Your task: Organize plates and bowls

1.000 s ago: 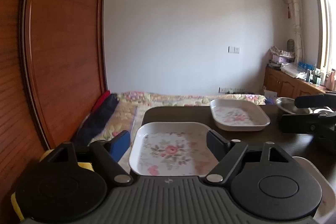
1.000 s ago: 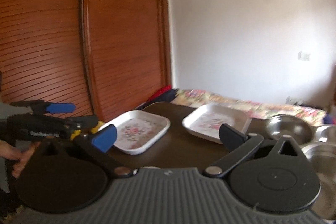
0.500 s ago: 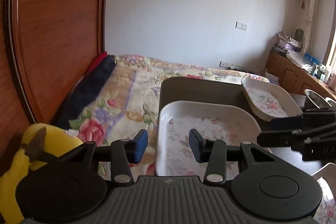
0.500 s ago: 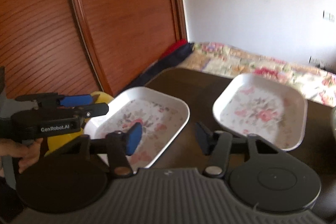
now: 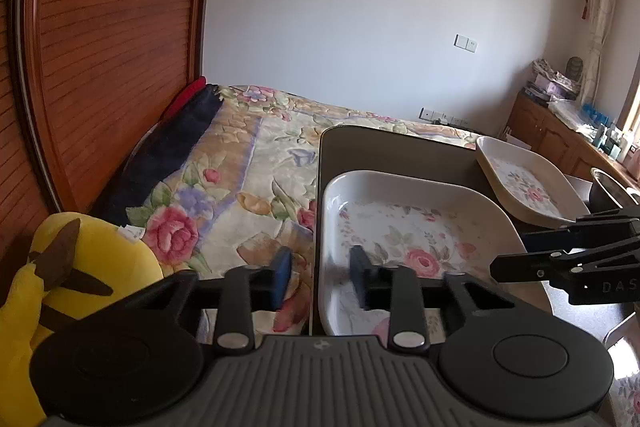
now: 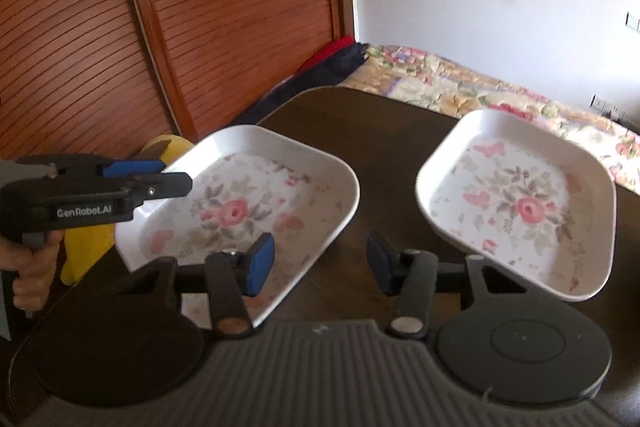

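Observation:
Two white square plates with a rose print lie on the dark table (image 6: 380, 131). My left gripper (image 5: 320, 279) straddles the left rim of the near plate (image 5: 416, 239). Its jaws are closing, and a gap shows on both sides of the rim. My right gripper (image 6: 320, 263) straddles the right rim of the same near plate (image 6: 248, 203), jaws also closing, pads clear of the rim. In each view the other gripper shows from the side: the right gripper (image 5: 516, 253) and the left gripper (image 6: 172, 175). The second plate (image 6: 520, 203) (image 5: 528, 187) sits farther right, untouched.
A metal bowl (image 5: 612, 183) stands behind the second plate. Another white rim (image 5: 618, 327) pokes in at the lower right. A yellow plush toy (image 5: 92, 259) and a floral bed (image 5: 248, 167) lie past the table's left edge, under a wooden slatted wardrobe (image 6: 100, 27).
Both grippers came forward and down to the near plate, one at each side rim. Their jaws have narrowed from wide open.

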The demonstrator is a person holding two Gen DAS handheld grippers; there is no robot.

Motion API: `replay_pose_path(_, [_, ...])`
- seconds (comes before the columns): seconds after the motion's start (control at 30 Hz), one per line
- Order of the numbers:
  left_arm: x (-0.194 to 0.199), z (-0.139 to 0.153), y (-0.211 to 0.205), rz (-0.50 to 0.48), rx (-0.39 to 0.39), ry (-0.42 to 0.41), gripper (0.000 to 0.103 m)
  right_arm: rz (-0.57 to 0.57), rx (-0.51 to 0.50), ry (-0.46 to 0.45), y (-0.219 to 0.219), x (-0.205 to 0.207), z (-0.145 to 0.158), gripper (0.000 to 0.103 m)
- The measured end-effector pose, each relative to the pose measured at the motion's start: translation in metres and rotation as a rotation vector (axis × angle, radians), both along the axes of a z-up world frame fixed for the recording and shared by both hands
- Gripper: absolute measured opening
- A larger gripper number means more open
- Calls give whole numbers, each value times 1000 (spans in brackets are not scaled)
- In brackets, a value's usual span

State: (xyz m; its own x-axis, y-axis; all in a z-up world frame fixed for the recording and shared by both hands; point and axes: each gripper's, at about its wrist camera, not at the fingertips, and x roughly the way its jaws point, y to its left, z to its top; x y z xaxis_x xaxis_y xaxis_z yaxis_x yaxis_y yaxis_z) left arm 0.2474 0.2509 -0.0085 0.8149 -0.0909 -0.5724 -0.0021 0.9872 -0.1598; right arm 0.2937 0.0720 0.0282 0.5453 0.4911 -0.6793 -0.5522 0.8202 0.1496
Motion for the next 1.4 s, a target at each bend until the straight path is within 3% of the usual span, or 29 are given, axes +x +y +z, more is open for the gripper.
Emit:
replay_pose_path(0.13, [-1,0,1,-6,-33,2,51,33,43,31,-2,-1,-1,30])
replay_pose_path(0.47, [-13,7,-10,12,-15,-2,48,25,57,33,-6,-6,-1,20])
replay_pose_path(0.67, [-30,22,-26,-5,-21,-36,48,-33,127,4,-23,-12,9,13])
replay_pose_path(0.97, [-62,47,-64,-52,-17,-95,48,-102,189,-50,-58,-37,27,9])
replay_pose_path(1.4, [-137,66,-114,-145,-36,-156,48,-160,230,-134,-117,-107,51,7])
